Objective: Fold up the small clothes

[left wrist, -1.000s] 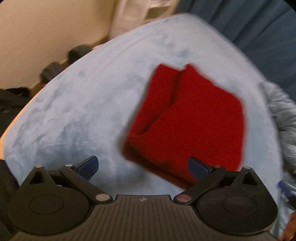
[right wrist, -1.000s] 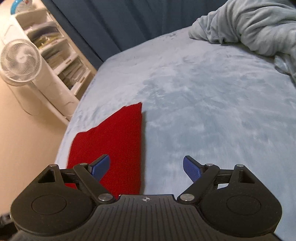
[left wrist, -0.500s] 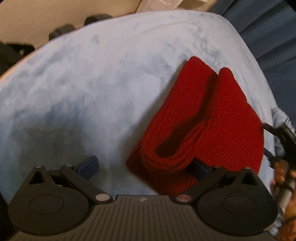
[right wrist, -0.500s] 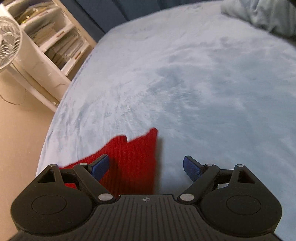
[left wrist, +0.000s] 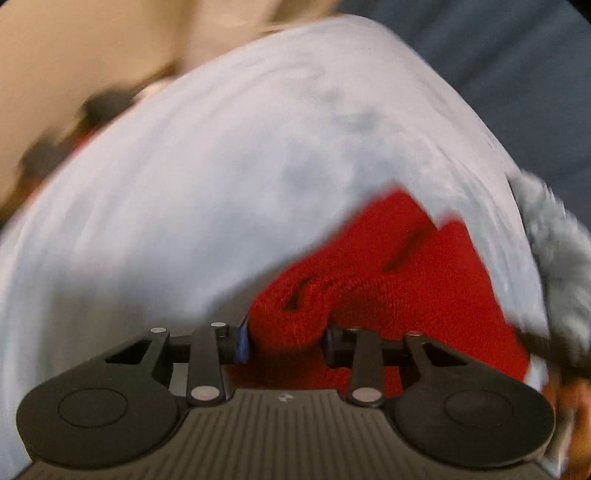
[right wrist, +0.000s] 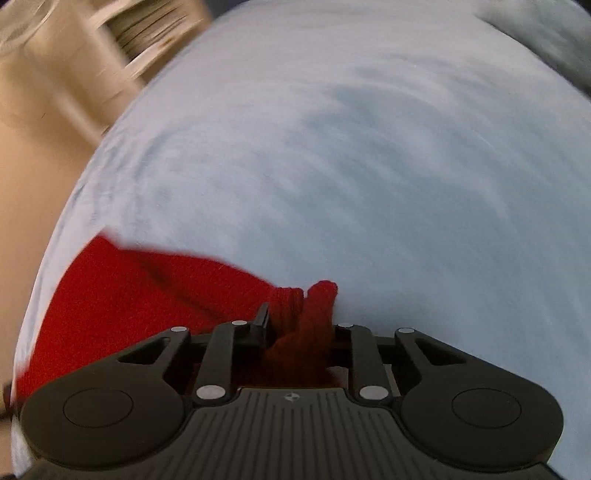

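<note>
A red knitted garment (left wrist: pixel 417 273) lies on the light blue plush bed cover (left wrist: pixel 221 177). My left gripper (left wrist: pixel 286 339) is shut on a thick rolled edge of the red garment at its near left corner. In the right wrist view the same red garment (right wrist: pixel 140 291) spreads to the left, and my right gripper (right wrist: pixel 301 332) is shut on a bunched corner of it. Both views are motion-blurred. The fingertips are mostly hidden in the cloth.
A crumpled grey-blue blanket (left wrist: pixel 554 243) lies at the right of the bed and shows in the right wrist view (right wrist: pixel 546 33) at the top right. A shelf unit (right wrist: pixel 147 40) stands beyond the bed's left edge. Dark curtain (left wrist: pixel 498 55) behind.
Both grippers went from open to shut on the red garment's near corners. The cameras dropped closer to the bed, and the views are now blurred by movement.
</note>
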